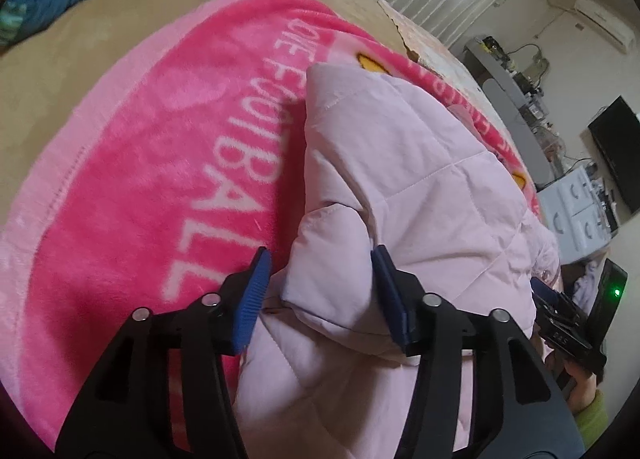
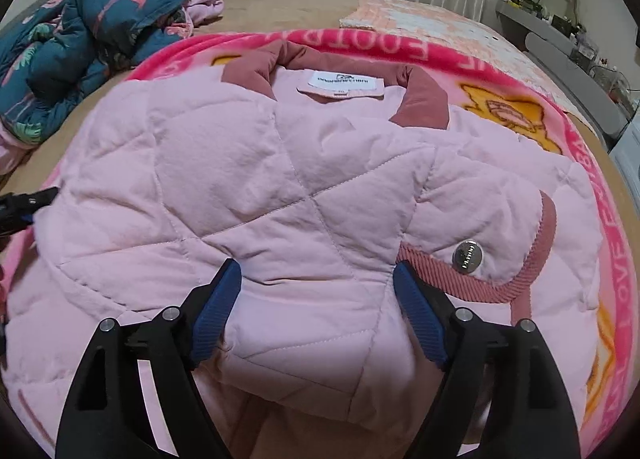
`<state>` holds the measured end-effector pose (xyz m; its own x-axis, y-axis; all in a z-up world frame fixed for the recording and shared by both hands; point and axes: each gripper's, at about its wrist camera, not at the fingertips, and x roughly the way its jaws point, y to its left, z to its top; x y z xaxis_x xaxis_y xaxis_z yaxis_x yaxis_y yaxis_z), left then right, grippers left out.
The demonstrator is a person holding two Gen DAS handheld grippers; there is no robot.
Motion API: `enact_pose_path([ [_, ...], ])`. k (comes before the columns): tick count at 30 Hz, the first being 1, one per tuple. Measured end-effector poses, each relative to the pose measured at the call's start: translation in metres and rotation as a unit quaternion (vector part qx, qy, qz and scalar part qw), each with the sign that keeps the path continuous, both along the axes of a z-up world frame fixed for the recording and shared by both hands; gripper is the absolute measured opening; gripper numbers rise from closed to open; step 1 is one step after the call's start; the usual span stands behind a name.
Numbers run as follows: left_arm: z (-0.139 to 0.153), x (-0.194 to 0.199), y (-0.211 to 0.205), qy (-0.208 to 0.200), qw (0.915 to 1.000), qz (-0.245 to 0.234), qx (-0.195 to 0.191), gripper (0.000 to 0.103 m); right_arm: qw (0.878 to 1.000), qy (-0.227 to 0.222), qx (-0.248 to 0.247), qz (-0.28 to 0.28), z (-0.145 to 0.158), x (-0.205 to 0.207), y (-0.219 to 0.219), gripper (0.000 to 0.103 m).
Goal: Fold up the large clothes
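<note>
I found the pink quilted jacket [image 2: 280, 187] lying on the pink blanket [image 1: 152, 147] over the bed. My left gripper [image 1: 320, 291] stood with jaws apart, a jacket fold between them unpressed. My right gripper [image 2: 318, 311] likewise straddled padding, jaws apart.

A pale pink quilted jacket [image 2: 280, 187] lies on a bright pink blanket [image 1: 160, 147], partly folded. Its dusty-rose collar [image 2: 420, 99] lies open at the far end, showing a white label [image 2: 340, 85]. A ribbed rose cuff [image 2: 520, 283] with a silver snap button [image 2: 467, 256] lies folded across it.
</note>
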<state>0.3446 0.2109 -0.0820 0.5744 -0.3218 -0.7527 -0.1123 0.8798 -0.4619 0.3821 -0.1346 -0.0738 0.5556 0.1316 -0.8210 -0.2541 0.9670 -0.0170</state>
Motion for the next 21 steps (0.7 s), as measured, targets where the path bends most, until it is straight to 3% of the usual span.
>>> enact_pose_path([
  [5,0.045,-0.020,-0.019,-0.040,0.9956,-0.001,0.085,0.048,1.000,0.000,0.015,0.000,0.005,-0.003,-0.005,0.078],
  [7,0.068,-0.026,-0.033,-0.069,0.9916,-0.016,0.109,0.061,0.999,-0.003,0.045,-0.004,0.018,-0.012,-0.013,0.074],
  [11,0.095,-0.026,-0.073,-0.098,0.9836,-0.064,0.137,0.070,0.996,-0.041,0.083,0.006,0.045,-0.046,-0.024,0.073],
  [16,0.073,-0.002,-0.124,-0.064,0.9802,-0.126,0.139,0.080,0.996,-0.064,0.067,0.011,0.054,-0.075,-0.028,0.074],
  [18,0.051,0.009,-0.141,-0.031,0.9800,-0.146,0.131,0.090,0.996,-0.061,0.068,0.013,0.053,-0.081,-0.031,0.074],
  [21,0.028,0.015,-0.157,-0.017,0.9756,-0.142,0.167,0.095,0.996,-0.058,0.070,0.009,0.050,-0.084,-0.034,0.074],
])
